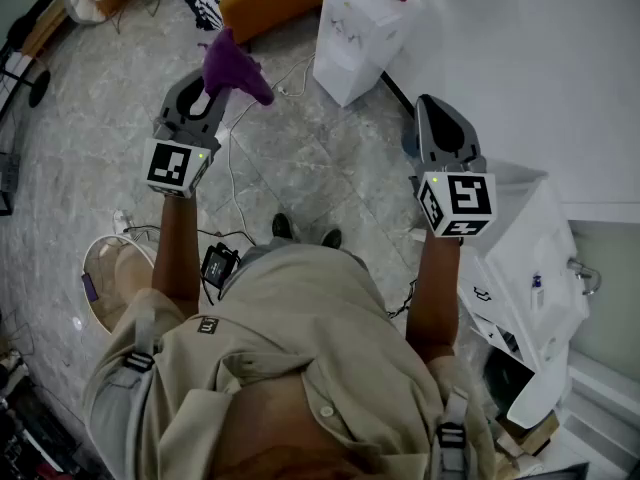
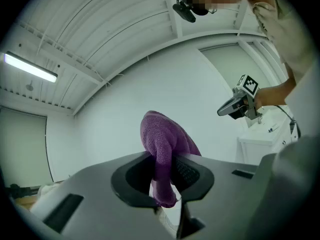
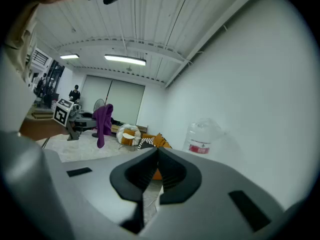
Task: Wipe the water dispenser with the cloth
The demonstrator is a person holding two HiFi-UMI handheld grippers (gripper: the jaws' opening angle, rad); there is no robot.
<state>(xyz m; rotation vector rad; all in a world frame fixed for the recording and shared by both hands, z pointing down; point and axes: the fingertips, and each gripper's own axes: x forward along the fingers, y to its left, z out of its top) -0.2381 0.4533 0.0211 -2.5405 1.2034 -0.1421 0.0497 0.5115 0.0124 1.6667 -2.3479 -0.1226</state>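
— Cloth (image 1: 232,65), where is it?
— Clamped in the left gripper (image 1: 210,98), flopping over its tip, probably ready for wiping.
— Right gripper (image 1: 440,133)?
— Jaws pressed together, empty; the water dispenser (image 1: 355,38) stands ahead by the wall, well apart.

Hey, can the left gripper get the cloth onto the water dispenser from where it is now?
Probably yes. The left gripper is shut on the cloth, and only open floor with a thin cable lies between it and the dispenser; nothing stands in the way.
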